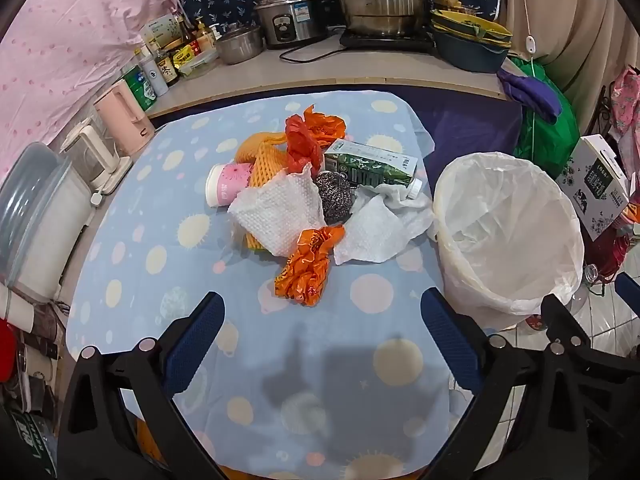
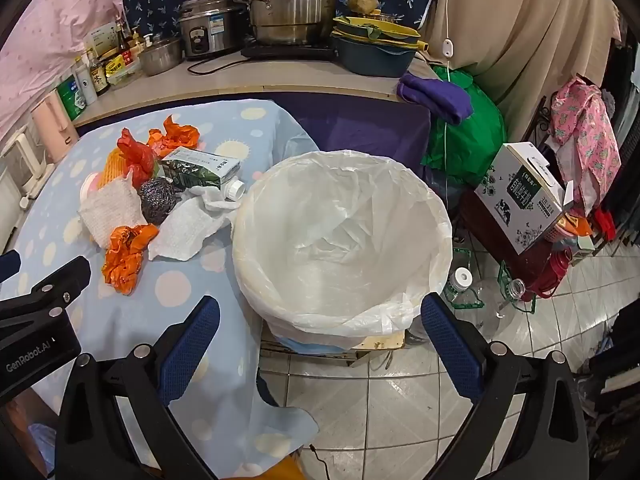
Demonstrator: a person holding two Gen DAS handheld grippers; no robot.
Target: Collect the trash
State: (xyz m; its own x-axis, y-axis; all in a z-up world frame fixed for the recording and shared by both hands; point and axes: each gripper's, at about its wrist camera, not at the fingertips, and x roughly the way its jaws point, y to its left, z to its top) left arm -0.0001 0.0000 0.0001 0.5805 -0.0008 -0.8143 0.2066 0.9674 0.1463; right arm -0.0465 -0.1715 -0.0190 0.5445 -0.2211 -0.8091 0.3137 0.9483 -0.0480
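A pile of trash lies on the blue dotted tablecloth (image 1: 132, 264): an orange foil wrapper (image 1: 310, 266) nearest, white paper towels (image 1: 280, 210), a steel scourer (image 1: 335, 198), a green milk carton (image 1: 370, 166), a pink cup (image 1: 226, 186), an orange foam net (image 1: 260, 152) and a red bag (image 1: 300, 140). A bin lined with a white bag (image 1: 508, 232) stands at the table's right. My left gripper (image 1: 322, 322) is open and empty, short of the wrapper. My right gripper (image 2: 320, 322) is open and empty, at the near rim of the bin (image 2: 340, 236). The pile (image 2: 148, 196) lies to its left.
A counter behind the table holds steel pots (image 1: 376, 4), a rice cooker (image 1: 286, 20), bottles and stacked dishes (image 1: 470, 40). A pink kettle (image 1: 120, 118) and appliances line the table's left. A milk box (image 2: 524, 196), bottles and a green bag (image 2: 468, 136) stand on the tiled floor right.
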